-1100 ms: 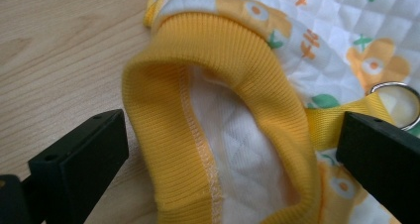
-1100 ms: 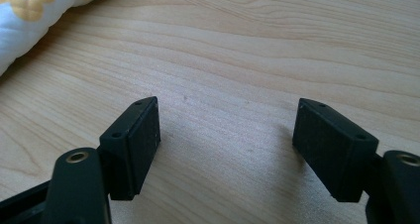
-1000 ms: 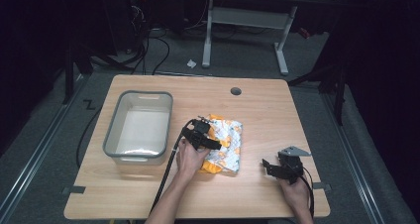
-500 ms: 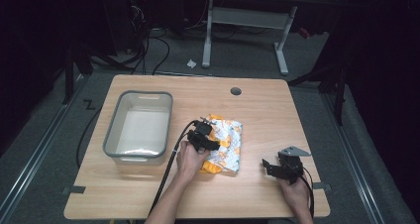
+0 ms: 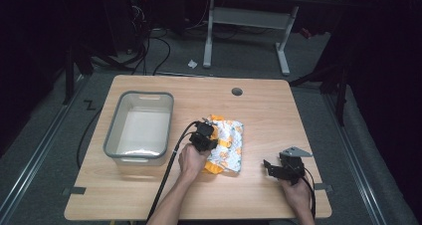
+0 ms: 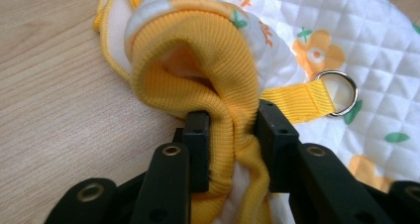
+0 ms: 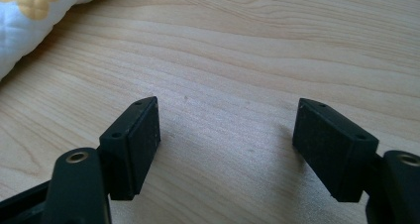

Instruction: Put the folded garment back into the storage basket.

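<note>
With its jaws pinched on the yellow ribbed cuff [image 6: 225, 110], the left gripper [image 6: 232, 135] has a firm hold on the garment [image 5: 226, 145]; the knit bunches up between the pads, so the grip is on a thick edge rather than the thin quilted body, likely for a safe lift or drag. Just ahead and right of the jaws a yellow strap with a metal ring [image 6: 339, 91] lies flat on the white floral quilting. Garment rests on the tabletop [image 5: 278, 110], spreading forward from the gripper. Off to this gripper's left sits the grey bin [image 5: 141, 127], near, probably the drop target. Right gripper [image 7: 225, 144] is spread wide, holding nothing, low over bare wood; garment edge [image 7: 34, 21] lies ahead and to its left, apart from the jaws. Looks parked, waiting to assist.
</note>
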Demonstrator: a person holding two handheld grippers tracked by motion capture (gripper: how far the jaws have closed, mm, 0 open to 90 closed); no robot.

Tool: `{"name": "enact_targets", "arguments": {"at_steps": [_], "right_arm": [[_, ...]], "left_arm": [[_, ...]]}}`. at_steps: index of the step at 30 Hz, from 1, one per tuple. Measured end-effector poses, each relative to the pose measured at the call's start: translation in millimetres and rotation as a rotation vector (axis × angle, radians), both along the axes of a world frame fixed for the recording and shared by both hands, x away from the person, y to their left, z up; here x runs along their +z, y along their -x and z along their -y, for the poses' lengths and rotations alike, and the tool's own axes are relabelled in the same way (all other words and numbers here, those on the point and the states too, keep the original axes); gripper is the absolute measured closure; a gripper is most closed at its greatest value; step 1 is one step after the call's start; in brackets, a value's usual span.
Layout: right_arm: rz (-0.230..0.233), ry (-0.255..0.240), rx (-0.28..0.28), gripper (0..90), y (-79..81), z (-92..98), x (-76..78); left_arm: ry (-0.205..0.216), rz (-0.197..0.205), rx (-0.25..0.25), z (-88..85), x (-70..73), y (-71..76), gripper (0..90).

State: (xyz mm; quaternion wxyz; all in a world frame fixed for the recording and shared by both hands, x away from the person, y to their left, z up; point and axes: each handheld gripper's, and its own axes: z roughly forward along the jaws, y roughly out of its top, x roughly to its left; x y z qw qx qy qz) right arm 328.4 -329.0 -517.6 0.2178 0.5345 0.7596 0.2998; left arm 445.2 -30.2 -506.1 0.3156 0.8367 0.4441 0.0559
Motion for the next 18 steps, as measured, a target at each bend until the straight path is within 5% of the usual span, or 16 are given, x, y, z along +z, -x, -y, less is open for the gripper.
{"name": "enact_targets", "arguments": {"at_steps": [18], "right_arm": [[0.0,0.0,0.001,26.8,0.0,0.1,0.0]], "left_arm": [[0.121,0.043,-0.035,-14.1,32.9,10.6,73.4]]}}
